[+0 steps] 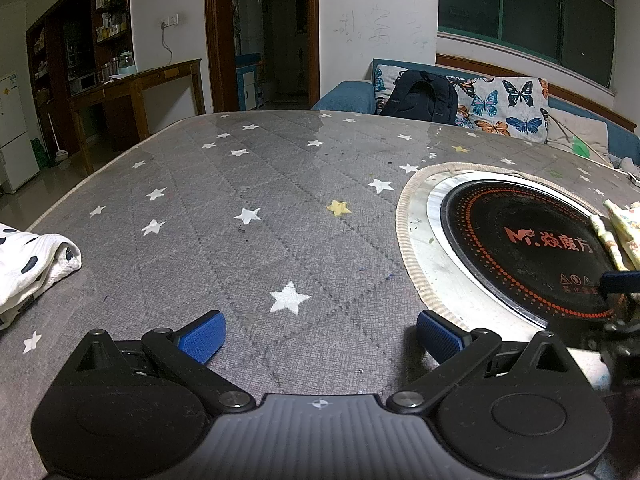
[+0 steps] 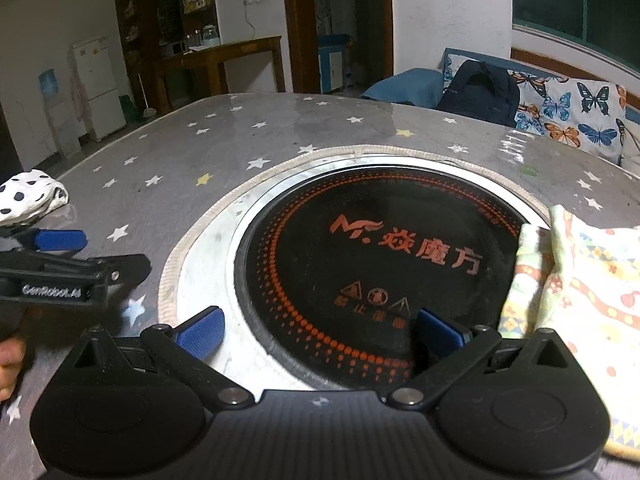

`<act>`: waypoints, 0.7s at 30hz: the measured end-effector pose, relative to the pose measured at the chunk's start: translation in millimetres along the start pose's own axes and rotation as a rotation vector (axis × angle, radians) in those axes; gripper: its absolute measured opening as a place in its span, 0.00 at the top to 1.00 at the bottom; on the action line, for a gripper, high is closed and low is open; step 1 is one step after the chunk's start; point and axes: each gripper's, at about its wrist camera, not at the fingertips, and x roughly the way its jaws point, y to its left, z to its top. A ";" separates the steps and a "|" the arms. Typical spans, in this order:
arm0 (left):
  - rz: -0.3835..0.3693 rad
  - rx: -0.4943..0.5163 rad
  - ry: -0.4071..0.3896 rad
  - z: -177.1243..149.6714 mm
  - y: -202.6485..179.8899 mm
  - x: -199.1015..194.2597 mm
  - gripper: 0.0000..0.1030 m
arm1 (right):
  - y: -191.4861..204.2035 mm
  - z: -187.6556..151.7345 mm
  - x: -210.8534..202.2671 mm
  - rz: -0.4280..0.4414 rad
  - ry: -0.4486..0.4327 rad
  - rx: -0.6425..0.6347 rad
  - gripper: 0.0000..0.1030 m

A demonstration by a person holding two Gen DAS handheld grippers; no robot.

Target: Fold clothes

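A folded white cloth with dark spots [image 1: 32, 264] lies at the table's left edge; it also shows in the right wrist view [image 2: 28, 196]. A pale patterned garment [image 2: 580, 300] lies crumpled at the right, partly over the black cooktop [image 2: 380, 272]; its edge shows in the left wrist view [image 1: 620, 232]. My left gripper [image 1: 320, 336] is open and empty above the grey star cloth, right of the spotted cloth. My right gripper [image 2: 320, 332] is open and empty over the cooktop's near rim, left of the patterned garment. The left gripper also shows in the right wrist view [image 2: 60, 256].
The table [image 1: 260, 200] has a grey star-print cover under clear plastic. The round cooktop [image 1: 520, 248] is set into it with a metal ring. Beyond are a sofa with a black backpack [image 1: 424, 96], a wooden sideboard [image 1: 136, 92] and a fridge.
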 end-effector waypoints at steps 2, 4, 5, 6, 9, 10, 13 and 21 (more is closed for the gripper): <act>0.000 0.000 0.000 0.0 0.0 0.0 0.00 | -0.5 4.6 5.4 -0.015 0.006 -0.003 0.00; 0.000 0.000 0.000 0.0 0.0 0.0 0.00 | -0.6 9.3 10.8 -0.027 0.009 -0.003 0.00; 0.000 0.000 0.000 0.0 0.0 0.0 0.00 | 0.0 11.5 13.4 -0.035 0.009 -0.005 0.00; 0.000 0.000 0.000 0.0 0.0 0.0 0.00 | 0.5 13.8 15.9 -0.043 0.008 -0.008 0.00; 0.000 0.000 0.000 0.0 0.0 0.0 0.00 | 0.5 18.2 23.9 -0.058 0.009 -0.008 0.00; 0.000 0.000 0.000 0.0 0.0 0.0 0.00 | 0.3 19.2 26.4 -0.061 0.010 -0.007 0.00; 0.000 0.000 0.000 0.0 -0.1 0.0 0.00 | 2.6 19.2 28.0 -0.071 0.008 -0.019 0.00; 0.000 0.000 0.000 -0.1 -0.1 0.1 0.00 | 1.5 17.4 30.1 -0.070 -0.005 -0.018 0.00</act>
